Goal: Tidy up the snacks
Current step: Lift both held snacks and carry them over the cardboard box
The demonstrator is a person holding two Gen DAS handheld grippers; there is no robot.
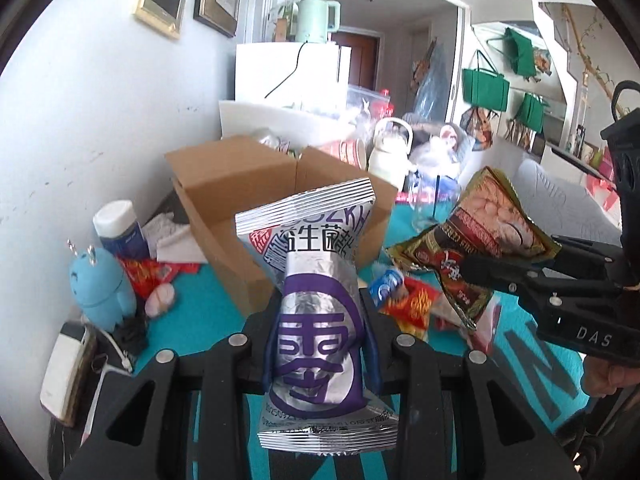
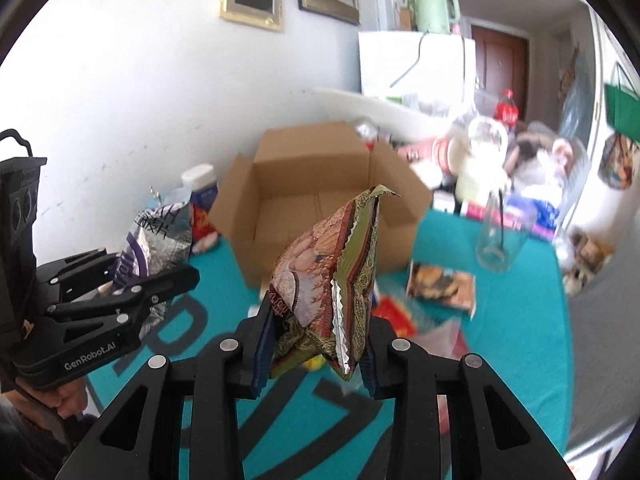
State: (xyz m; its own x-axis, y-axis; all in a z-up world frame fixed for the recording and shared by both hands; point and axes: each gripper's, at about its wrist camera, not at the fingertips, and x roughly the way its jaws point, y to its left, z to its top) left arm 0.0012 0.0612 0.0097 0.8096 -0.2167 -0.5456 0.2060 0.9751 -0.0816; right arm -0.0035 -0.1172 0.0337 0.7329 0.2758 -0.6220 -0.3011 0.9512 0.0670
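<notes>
My left gripper (image 1: 320, 332) is shut on a silver and purple snack packet (image 1: 316, 308), held upright above the teal table; the packet also shows in the right wrist view (image 2: 156, 236). My right gripper (image 2: 316, 344) is shut on a red, gold and green snack packet (image 2: 332, 280), which also shows in the left wrist view (image 1: 476, 240). An open cardboard box (image 2: 316, 184) stands on the table behind both packets, its floor bare where visible. Both grippers hover in front of the box.
Loose snack packets (image 2: 440, 284) lie on the teal cloth (image 2: 512, 320) right of the box. A clear glass (image 2: 500, 236), a white jug (image 2: 480, 168) and clutter stand behind. A blue toy figure (image 1: 100, 284), a white-capped jar (image 1: 120, 228) and a phone (image 1: 68, 372) sit left, by the wall.
</notes>
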